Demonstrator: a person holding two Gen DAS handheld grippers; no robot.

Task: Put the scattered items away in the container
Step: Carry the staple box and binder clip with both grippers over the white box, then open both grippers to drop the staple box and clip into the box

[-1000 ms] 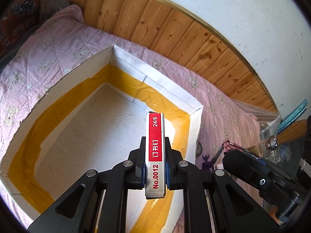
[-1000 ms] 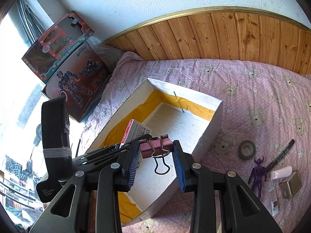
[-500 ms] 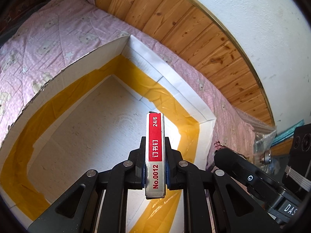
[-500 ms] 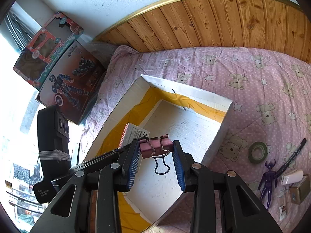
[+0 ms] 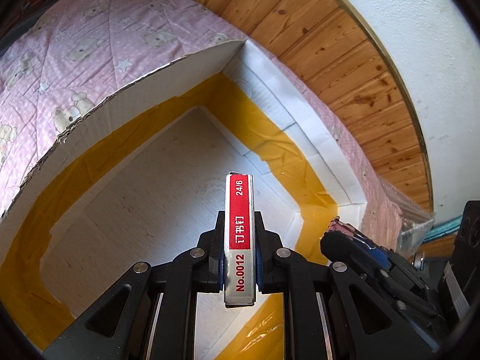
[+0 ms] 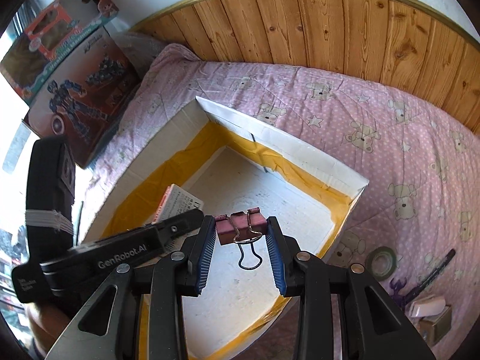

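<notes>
My left gripper [image 5: 239, 265] is shut on a red and silver staple box [image 5: 240, 234], held on edge over the inside of the white cardboard box [image 5: 168, 90] with yellow tape along its inner walls. My right gripper [image 6: 241, 240] is shut on a pink binder clip [image 6: 240, 229], its wire handle hanging down, over the same box [image 6: 315, 162]. The left gripper [image 6: 180, 225] shows in the right wrist view with the staple box [image 6: 177, 201] low inside the box. The right gripper's tip with the clip [image 5: 342, 229] shows at the right in the left wrist view.
The box lies on a pink bear-print bedspread [image 6: 375, 114] against a wooden headboard [image 6: 330, 30]. To its right lie a tape roll [image 6: 381, 261], a purple figure [image 6: 399, 291], a black pen [image 6: 435, 267] and small boxes [image 6: 432, 315]. Toy boxes [image 6: 69, 69] stand at left.
Both grippers have moved forward and lower over the box with their loads; the box interior now fills more of both views. Both grips are unchanged.
</notes>
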